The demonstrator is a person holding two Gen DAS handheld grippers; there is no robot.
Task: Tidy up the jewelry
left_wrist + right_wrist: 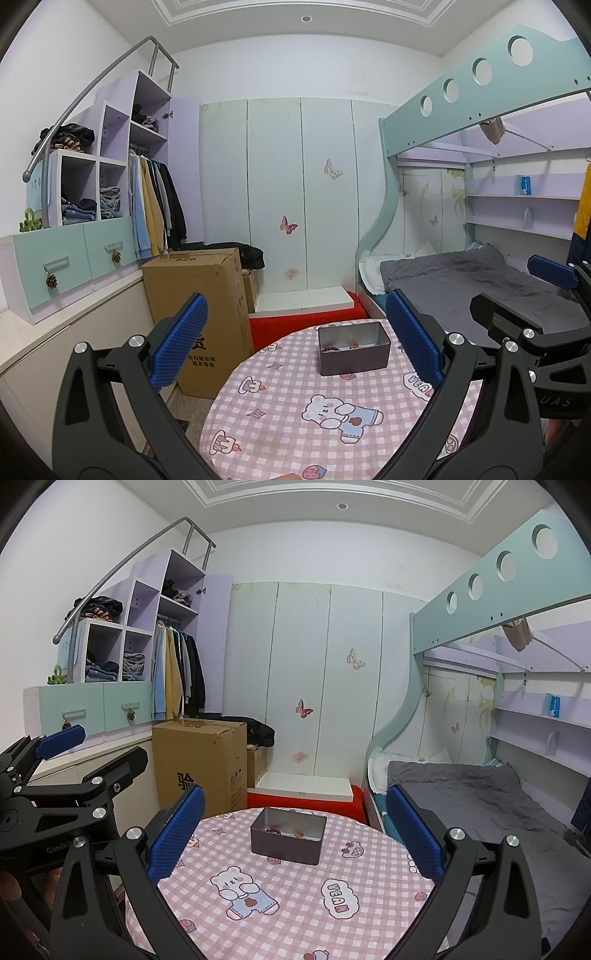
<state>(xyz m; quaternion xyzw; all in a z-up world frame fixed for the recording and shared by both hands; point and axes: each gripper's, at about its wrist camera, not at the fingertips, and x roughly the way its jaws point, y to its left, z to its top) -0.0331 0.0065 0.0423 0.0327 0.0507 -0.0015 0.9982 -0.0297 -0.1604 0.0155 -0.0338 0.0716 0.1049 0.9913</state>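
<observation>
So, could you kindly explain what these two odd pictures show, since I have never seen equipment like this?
There is no robot here: a person holds a two-fingered gripper in each hand, and each gripper carries a wide-angle camera looking forward along its blue-padded fingers. One picture comes from the left gripper, the other from the right gripper; each also catches the other gripper at its edge. Both are open and hold nothing. Below them is a round table with a pink checked cartoon cloth. On it stands an open dark tin box with a dark beaded bracelet and other small jewelry inside. Behind are wardrobes, a cardboard box and a bunk bed.
</observation>
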